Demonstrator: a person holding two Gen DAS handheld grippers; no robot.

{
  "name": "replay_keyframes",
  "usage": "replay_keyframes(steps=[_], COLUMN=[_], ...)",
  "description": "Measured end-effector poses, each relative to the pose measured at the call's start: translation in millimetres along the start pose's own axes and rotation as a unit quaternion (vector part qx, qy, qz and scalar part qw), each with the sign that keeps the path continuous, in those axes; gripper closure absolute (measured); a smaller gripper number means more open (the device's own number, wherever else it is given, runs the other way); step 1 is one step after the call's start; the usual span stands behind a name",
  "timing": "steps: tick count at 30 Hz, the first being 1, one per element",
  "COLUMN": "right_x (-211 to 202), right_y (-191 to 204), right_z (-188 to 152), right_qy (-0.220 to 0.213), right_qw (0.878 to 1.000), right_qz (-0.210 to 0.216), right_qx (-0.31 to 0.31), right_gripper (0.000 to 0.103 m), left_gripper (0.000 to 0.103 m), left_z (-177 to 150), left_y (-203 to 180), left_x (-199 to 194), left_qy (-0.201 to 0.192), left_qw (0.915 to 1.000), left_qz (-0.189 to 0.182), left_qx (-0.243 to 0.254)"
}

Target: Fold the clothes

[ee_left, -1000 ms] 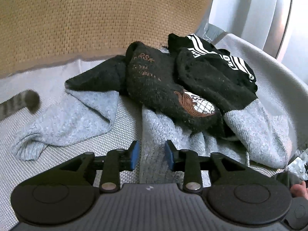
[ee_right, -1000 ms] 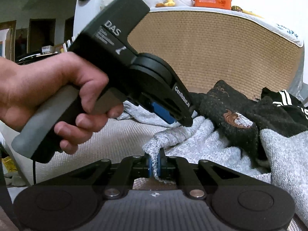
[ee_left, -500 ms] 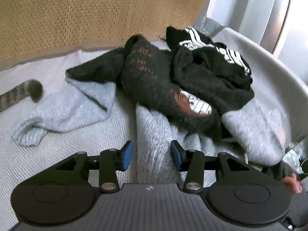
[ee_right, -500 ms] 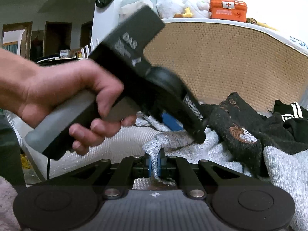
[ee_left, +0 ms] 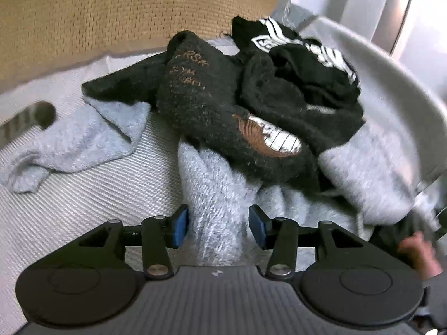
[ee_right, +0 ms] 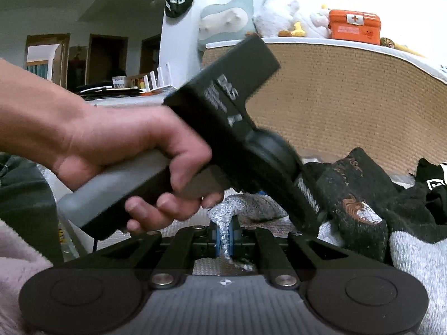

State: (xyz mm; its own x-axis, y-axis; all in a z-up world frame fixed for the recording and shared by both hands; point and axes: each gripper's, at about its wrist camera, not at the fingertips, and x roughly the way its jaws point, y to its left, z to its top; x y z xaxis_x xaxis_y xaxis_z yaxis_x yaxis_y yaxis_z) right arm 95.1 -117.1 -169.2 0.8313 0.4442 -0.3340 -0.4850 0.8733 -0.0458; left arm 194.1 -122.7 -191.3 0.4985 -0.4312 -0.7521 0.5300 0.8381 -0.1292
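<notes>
1. The right gripper (ee_right: 223,240) is pinching a bunched edge of the grey knit garment (ee_left: 218,195), its blue pads pressed onto the fabric. That grip looks meant to hold one edge so the cloth can be drawn out of the heap.
2. The left gripper (ee_left: 218,224) is spread, with a ridge of the same grey knit lying between its pads. It seems placed to take a second hold, since flattening cloth goes better from two points.
3. The left hand (ee_right: 134,162) grips the tool's handle just above the right gripper.
4. The clothes lie crumpled on the bed (ee_left: 92,195), near its woven headboard (ee_left: 111,14). A black sweater (ee_left: 212,111) with a brown-and-white emblem sits on the grey knit, and a black striped garment (ee_left: 307,55) lies behind it toward the bed's far edge.
5. Nothing here lies folded.
</notes>
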Motion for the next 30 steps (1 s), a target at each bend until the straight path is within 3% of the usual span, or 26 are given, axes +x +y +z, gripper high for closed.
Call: replay_keyframes(steps=[3,9,18,30], right_x=[0,-4,-4,-1], right_y=[0,3,1,-8], right_z=[0,0,-3,-6], right_qy=[0.000,-0.004,0.006,0.028], right_qw=[1.000,1.000,0.999,0.998], right_qz=[0.006,0.024,0.047,0.058], right_qx=[0.000,-0.004,-0.014,-0.006], right_gripper=[0.096,0.096,0.096,0.090], left_gripper=[0.072,0.078,0.080,0.079], left_z=[-4,-10,-21,-24], left_y=[1,-4,-13,-6], left_x=[1,-5,-7,0], left_qy=[0.006,-0.001,0.005,0.021], left_qw=[0.9999,0.9987,0.9914,0.9858], left_qz=[0.008,0.039,0.114,0.153], left_qx=[0.007,0.034,0.065,0.066])
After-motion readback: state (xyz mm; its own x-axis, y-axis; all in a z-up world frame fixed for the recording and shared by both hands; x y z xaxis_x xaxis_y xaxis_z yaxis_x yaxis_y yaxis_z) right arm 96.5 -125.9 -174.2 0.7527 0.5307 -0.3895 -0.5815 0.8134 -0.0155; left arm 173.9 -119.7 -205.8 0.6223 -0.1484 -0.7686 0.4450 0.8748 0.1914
